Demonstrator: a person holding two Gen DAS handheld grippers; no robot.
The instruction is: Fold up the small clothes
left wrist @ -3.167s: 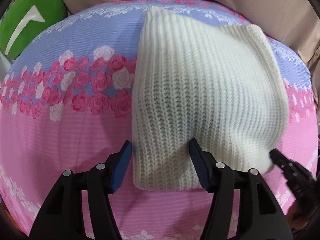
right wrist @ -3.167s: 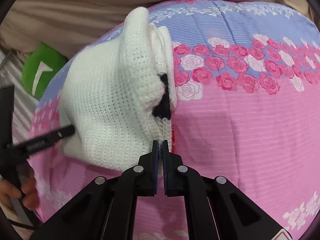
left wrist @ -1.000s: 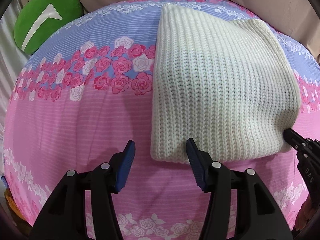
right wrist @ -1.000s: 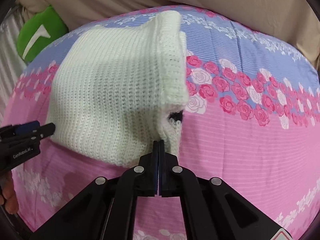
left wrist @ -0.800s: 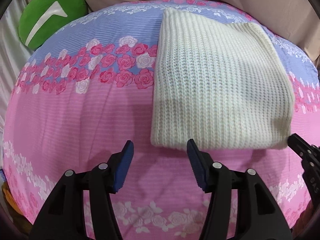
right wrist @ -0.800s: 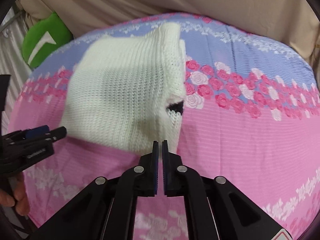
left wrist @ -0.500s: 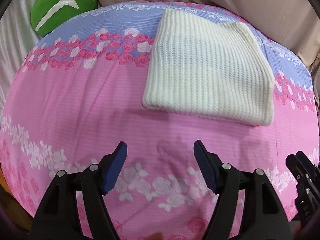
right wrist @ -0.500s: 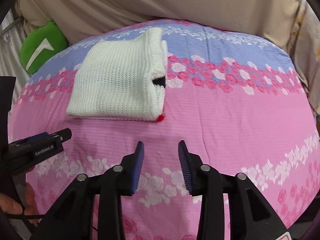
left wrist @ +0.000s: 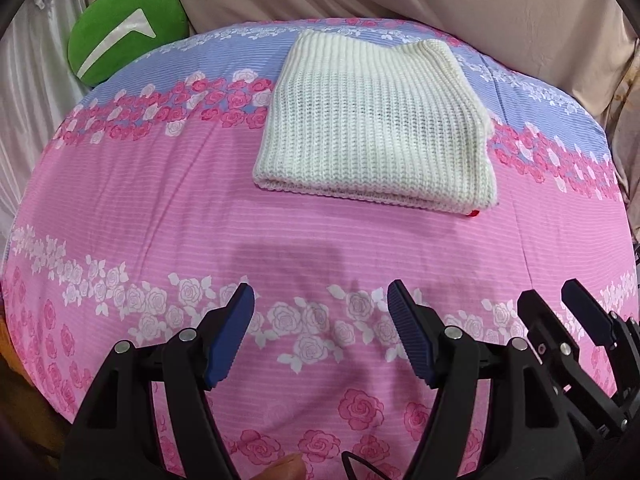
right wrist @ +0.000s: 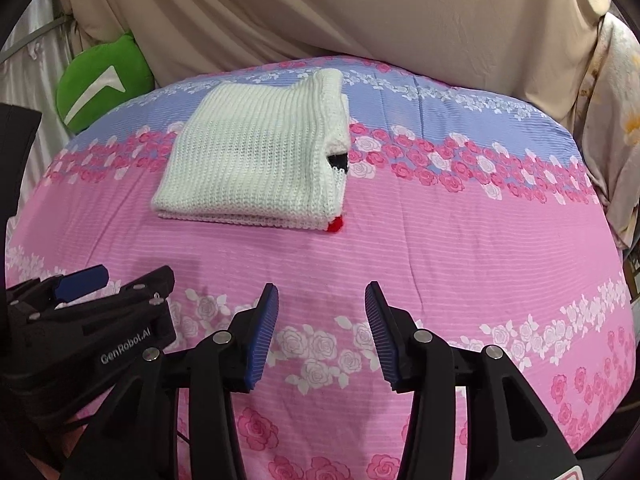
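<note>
Cream knit garment (left wrist: 376, 128), folded flat on floral bedspread (left wrist: 160, 208); left tongs (left wrist: 320, 332) and right tongs (right wrist: 320, 326) both agape, empty.

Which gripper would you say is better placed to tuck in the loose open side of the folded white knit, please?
Probably right. The white knit shows its layered open side, with black and red bits, toward the right gripper. The left gripper faces the tidy folded edge. Both are open and clear of it.

Rose-print bedsheet (left wrist: 160, 208) — beige curtain (right wrist: 320, 12) behind, green cushion (left wrist: 124, 36).
</note>
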